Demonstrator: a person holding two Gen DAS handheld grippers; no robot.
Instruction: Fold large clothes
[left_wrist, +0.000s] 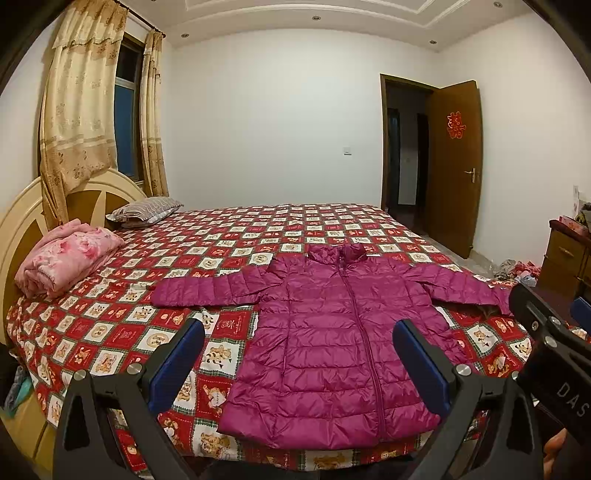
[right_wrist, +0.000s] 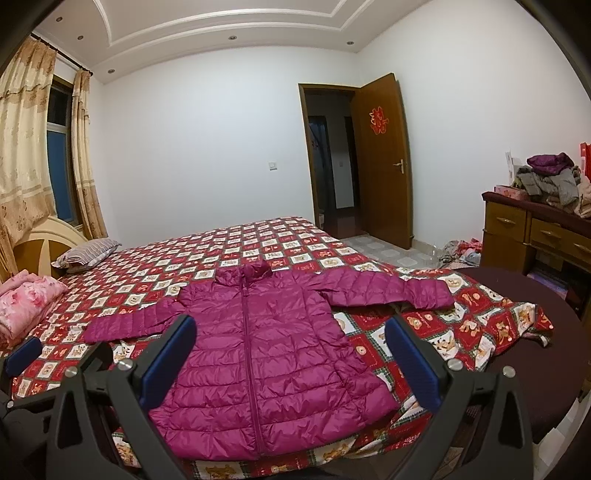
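Both my left gripper (left_wrist: 299, 354) and right gripper (right_wrist: 291, 350) hung wide open, holding nothing, above the magenta quilted puffer jacket (left_wrist: 332, 343) spread flat on the red patterned bedspread (left_wrist: 122, 325); the right gripper's body hid its far cuff.

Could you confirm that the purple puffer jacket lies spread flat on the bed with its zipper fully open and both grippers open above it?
Not quite: the zipper is closed, running shut up the front of the purple puffer jacket, as the right wrist view shows. The rest holds: it lies spread flat on the bed, and the left gripper and right gripper are both open above it.
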